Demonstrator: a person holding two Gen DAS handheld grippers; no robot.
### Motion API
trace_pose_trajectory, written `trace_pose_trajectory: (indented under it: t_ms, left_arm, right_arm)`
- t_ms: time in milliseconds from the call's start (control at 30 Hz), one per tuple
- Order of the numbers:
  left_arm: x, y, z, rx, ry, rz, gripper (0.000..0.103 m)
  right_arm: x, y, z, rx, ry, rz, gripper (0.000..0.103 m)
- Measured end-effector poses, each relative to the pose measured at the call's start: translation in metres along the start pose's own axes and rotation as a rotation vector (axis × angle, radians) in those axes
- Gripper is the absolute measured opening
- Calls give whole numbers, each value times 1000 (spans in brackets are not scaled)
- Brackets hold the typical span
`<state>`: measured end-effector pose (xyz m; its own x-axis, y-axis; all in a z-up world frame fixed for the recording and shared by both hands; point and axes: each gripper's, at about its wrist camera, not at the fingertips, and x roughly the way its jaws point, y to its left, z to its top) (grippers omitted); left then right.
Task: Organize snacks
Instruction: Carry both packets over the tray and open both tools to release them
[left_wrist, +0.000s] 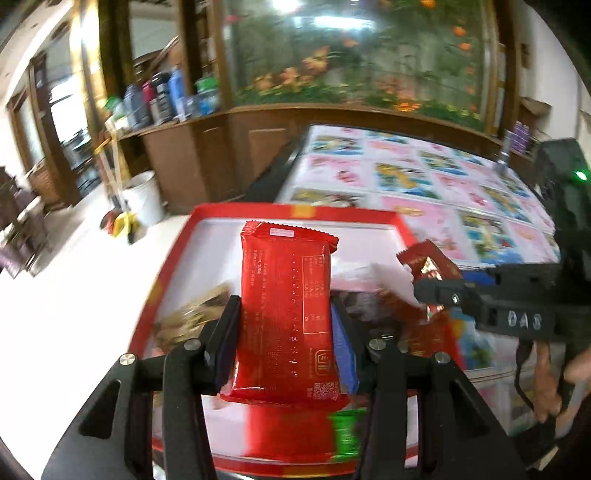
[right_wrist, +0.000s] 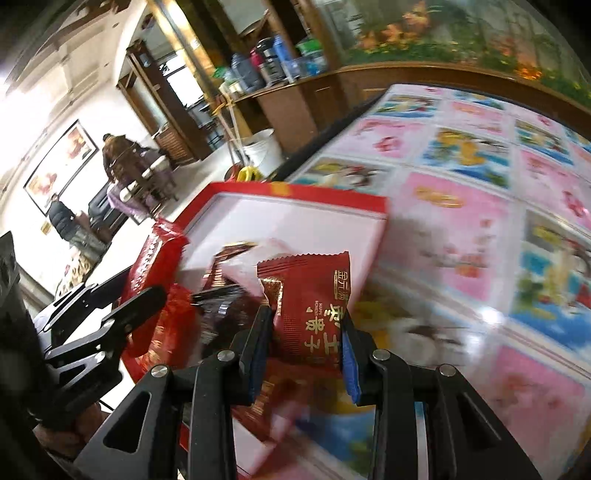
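My left gripper (left_wrist: 286, 314) is shut on a tall bright red snack packet (left_wrist: 284, 314) and holds it upright above a red-rimmed white tray (left_wrist: 221, 229). My right gripper (right_wrist: 304, 321) is shut on a small dark red snack packet with gold characters (right_wrist: 314, 306), held above the tray's right side (right_wrist: 295, 199). In the left wrist view the right gripper (left_wrist: 439, 291) comes in from the right with that dark red packet (left_wrist: 428, 262). In the right wrist view the left gripper (right_wrist: 122, 306) and its red packet (right_wrist: 155, 258) are at left. Several other snacks lie in the tray, blurred.
The tray sits at the left end of a table covered with a pink and blue picture cloth (left_wrist: 424, 173). Behind stand a wooden cabinet with bottles (left_wrist: 166, 96) and a fish tank (left_wrist: 351, 55). A white bucket (left_wrist: 142, 195) is on the floor. People sit at the far left (right_wrist: 122, 158).
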<state>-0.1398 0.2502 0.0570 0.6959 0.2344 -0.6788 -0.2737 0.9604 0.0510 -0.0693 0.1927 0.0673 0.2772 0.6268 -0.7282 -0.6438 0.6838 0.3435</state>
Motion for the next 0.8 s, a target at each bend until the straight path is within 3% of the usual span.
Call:
trace_pose_trajectory:
  t_ms: [133, 333, 400, 467, 600, 800]
  left_arm:
    - [6, 8, -4, -31, -1, 30, 44]
    - [2, 12, -6, -59, -12, 60, 46]
    - [-3, 9, -5, -54, -33, 84, 48]
    - [-10, 6, -3, -52, -55, 116, 57]
    - [-22, 1, 0, -53, -92, 131, 63]
    - [-40, -7, -3, -47, -115, 136, 65]
  right_arm:
    - [17, 26, -3, -30, 21, 19, 34]
    - [13, 46, -8, -88, -36, 36, 39]
    - [6, 46, -10, -84, -58, 40, 47]
    - [-5, 42, -13, -65, -92, 44, 54]
    - [-21, 35, -14, -59, -134, 31, 56]
    - [-41, 34, -23, -46, -165, 28, 58]
